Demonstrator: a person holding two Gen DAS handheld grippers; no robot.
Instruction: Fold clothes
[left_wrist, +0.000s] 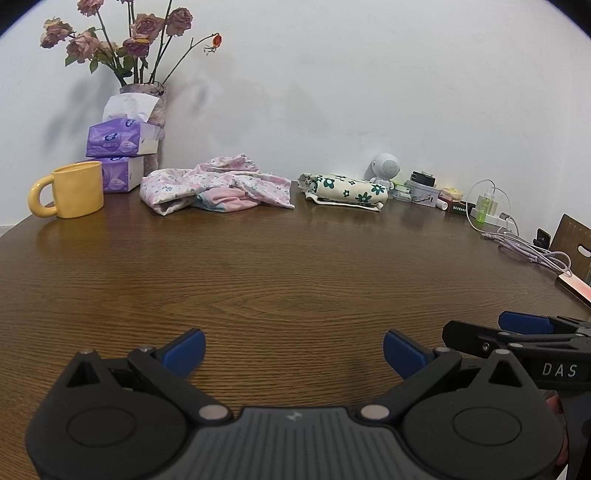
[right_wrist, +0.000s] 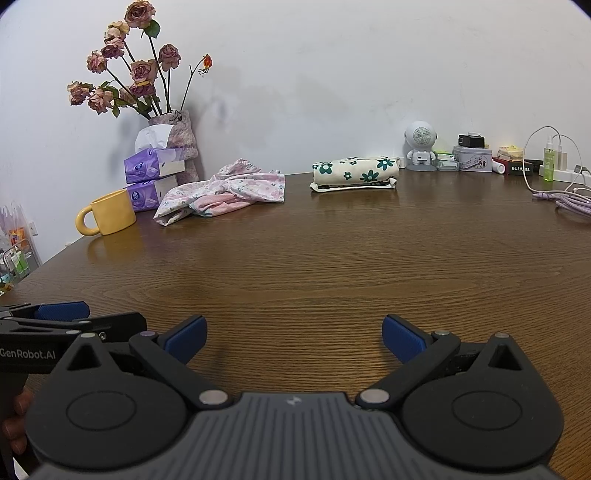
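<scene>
left gripper (left_wrist: 294, 350): jaws spread wide, holding nothing, hovering low over bare table (left_wrist: 295, 266) at near edge.
right gripper (right_wrist: 294, 338): same, released and empty; sitting just beside the left one, each showing at the edge of the other's view.
pink heap (left_wrist: 216, 184): crumpled, unfolded, lying at far side near the wall, well apart from both tools.
green-flower bundle (left_wrist: 347, 189): looking already folded, to the right of the heap, also at far side.
risk, mug (left_wrist: 72, 191): standing near the heap's left end w/ tissue boxes (left_wrist: 120, 153) & vase (left_wrist: 157, 107) behind; a wide sweep or cloth dragging left is likely knocking them.
risk, grab: heap is tangled, so pinching one layer probably lifts the whole lot & no clean edge.
risk, cables (right_wrist: 569, 199): lying far right; cloth spread that way may snag.
hard to make out: how many garments are in the heap; which edge is hem or waist.
cut off: hands mostly out of view, only a bit of finger showing at frame edge.
</scene>
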